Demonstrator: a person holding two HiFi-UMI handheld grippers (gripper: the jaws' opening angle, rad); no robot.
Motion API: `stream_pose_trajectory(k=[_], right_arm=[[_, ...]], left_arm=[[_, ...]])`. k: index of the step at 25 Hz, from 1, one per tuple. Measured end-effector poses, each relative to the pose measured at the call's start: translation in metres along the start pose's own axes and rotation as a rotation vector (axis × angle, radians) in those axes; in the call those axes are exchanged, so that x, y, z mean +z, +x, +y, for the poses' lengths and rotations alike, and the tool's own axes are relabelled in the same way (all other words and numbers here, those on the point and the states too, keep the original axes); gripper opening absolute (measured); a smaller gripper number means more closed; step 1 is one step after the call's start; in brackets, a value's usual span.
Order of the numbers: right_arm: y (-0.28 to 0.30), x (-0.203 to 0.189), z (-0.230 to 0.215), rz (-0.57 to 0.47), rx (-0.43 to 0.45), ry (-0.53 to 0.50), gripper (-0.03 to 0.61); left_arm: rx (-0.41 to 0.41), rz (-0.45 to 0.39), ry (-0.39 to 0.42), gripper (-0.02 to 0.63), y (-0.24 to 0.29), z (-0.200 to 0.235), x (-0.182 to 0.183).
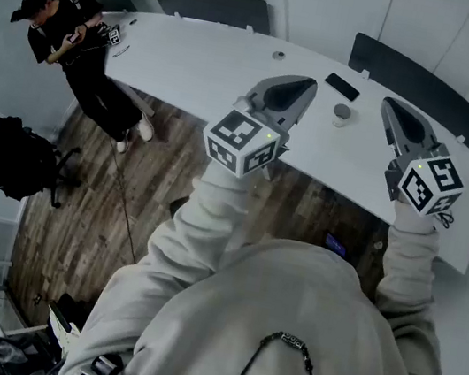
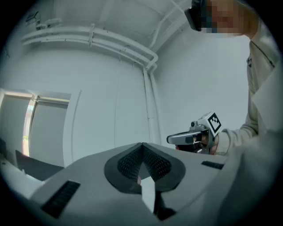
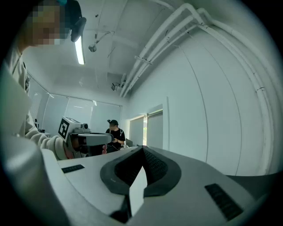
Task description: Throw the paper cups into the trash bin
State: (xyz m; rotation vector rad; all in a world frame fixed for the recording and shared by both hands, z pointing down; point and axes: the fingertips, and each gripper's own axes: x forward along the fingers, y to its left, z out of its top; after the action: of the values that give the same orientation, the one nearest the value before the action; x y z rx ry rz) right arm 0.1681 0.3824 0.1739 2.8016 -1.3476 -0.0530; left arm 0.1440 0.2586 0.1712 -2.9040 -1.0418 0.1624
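Only the head view is showing the white table [image 1: 194,58], where a small paper cup [image 1: 342,113] is standing just near a dark phone [image 1: 342,86]; what the cup is holding cannot be told. It is sitting between the raised left gripper [image 1: 305,85] and right gripper [image 1: 390,103], apart from both. The gripper views are facing walls and ceiling, each showing jaws pressed together on nothing.

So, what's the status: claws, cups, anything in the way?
Left gripper and right gripper shut, empty, held out over the long white table. Small round grey thing there, possibly a cup. No trash bin in view.
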Motion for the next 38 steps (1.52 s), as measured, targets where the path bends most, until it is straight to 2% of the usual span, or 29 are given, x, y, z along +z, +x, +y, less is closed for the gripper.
stream_pose_trajectory(k=[10, 19, 26, 32, 38], right_arm=[[0.002, -0.003, 0.002, -0.008, 0.021, 0.022, 0.014], [-0.003, -0.006, -0.004, -0.025, 0.001, 0.073, 0.014], [-0.006, -0.010, -0.009, -0.021, 0.014, 0.072, 0.014], [-0.005, -0.015, -0.009, -0.011, 0.021, 0.083, 0.014], [-0.003, -0.020, -0.008, -0.006, 0.045, 0.088, 0.014]], left_arm=[[-0.007, 0.009, -0.002, -0.002, 0.002, 0.000, -0.002], [-0.037, 0.006, -0.035, -0.002, 0.002, -0.006, -0.010], [0.012, 0.040, -0.011, -0.002, 0.012, -0.004, -0.017], [-0.016, 0.029, -0.029, -0.001, 0.009, -0.009, -0.017], [0.004, 0.034, -0.033, -0.002, 0.006, -0.007, -0.021]])
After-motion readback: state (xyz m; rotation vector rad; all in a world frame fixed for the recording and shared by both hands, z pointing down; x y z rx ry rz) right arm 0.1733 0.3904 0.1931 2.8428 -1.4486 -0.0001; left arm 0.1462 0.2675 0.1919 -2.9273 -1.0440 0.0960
